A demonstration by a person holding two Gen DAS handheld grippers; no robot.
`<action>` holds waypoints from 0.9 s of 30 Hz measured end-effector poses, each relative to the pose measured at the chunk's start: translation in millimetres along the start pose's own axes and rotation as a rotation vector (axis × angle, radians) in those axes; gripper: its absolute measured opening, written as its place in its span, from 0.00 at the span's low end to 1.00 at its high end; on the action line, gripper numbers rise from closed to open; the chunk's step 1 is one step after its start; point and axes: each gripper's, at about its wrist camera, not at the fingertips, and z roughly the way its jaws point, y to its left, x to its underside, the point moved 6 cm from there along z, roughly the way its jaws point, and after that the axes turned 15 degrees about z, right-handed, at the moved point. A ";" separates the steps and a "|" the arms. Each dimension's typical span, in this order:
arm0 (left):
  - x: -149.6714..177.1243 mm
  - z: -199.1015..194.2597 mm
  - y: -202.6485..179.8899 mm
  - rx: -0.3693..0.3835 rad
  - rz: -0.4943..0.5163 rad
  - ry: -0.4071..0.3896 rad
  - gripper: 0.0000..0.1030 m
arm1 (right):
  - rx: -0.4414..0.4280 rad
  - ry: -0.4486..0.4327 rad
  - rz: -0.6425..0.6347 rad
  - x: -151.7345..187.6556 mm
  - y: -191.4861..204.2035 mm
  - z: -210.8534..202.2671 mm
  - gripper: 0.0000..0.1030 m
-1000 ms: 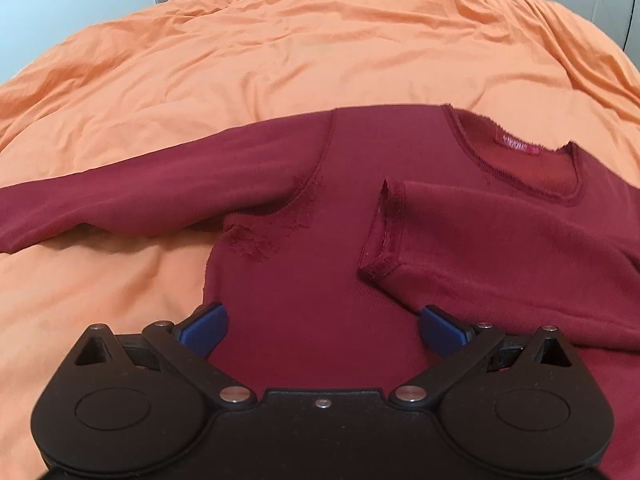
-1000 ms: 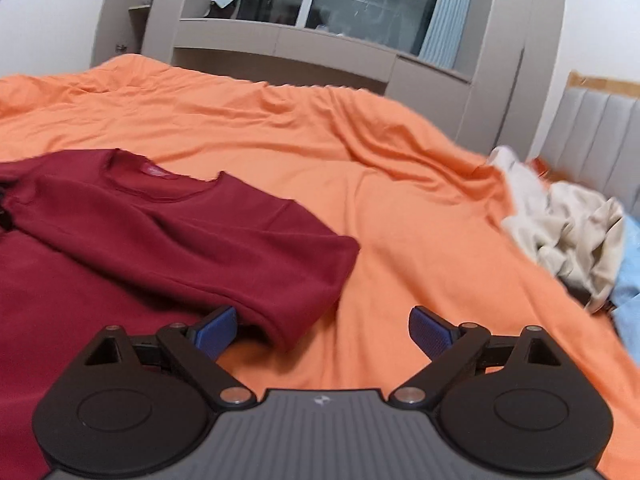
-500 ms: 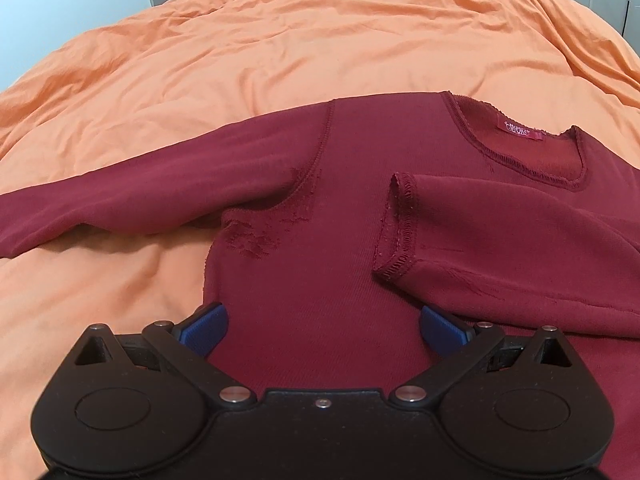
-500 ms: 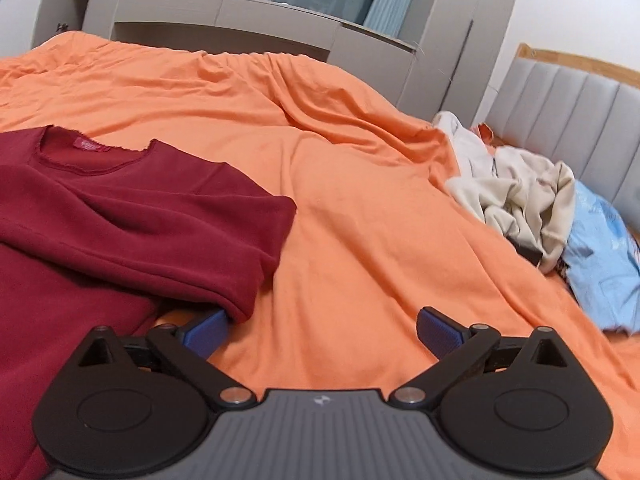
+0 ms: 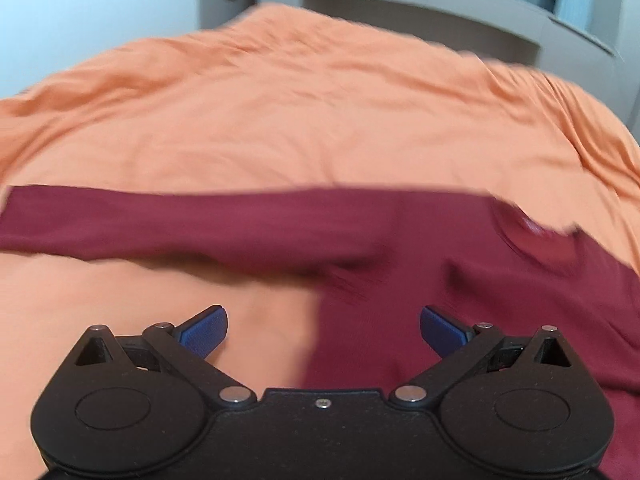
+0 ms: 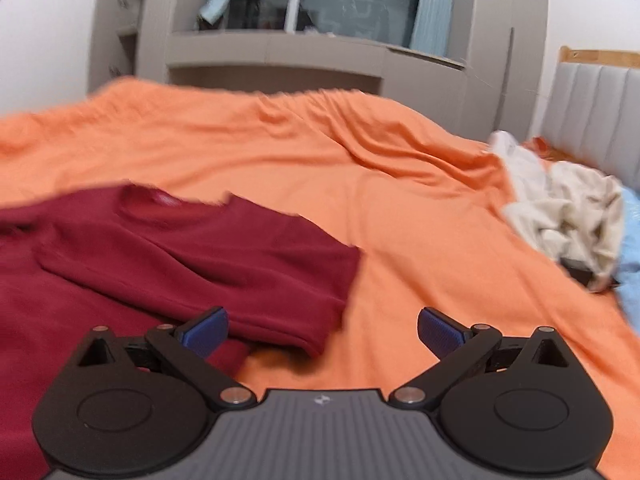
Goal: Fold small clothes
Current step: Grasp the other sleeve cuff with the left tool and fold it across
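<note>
- Lying flat on the orange bed cover [image 5: 304,120] is a dark red long-sleeved top [image 5: 460,280], neckline with its label toward the far side.
- One sleeve [image 5: 160,220] stretches straight out to the left in the left wrist view; the other sleeve [image 6: 224,272] is folded across the chest.
- Left tongs [image 5: 323,330] stand wide open and hold nothing; one blue pad is over bare cover, the other over the top's body, and whether they touch the cloth cannot be told.
- Right tongs [image 6: 323,330] have just been opening and are at full spread, with nothing gripped; the folded shoulder edge of the top lies between the pads.
- A heap of pale clothes [image 6: 568,216] sits at the right, near a grey headboard [image 6: 600,120].
</note>
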 end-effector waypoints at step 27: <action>48.1 20.0 282.7 -0.265 -0.905 -0.134 0.76 | -0.264 -0.097 -0.090 20.1 70.9 -14.7 1.00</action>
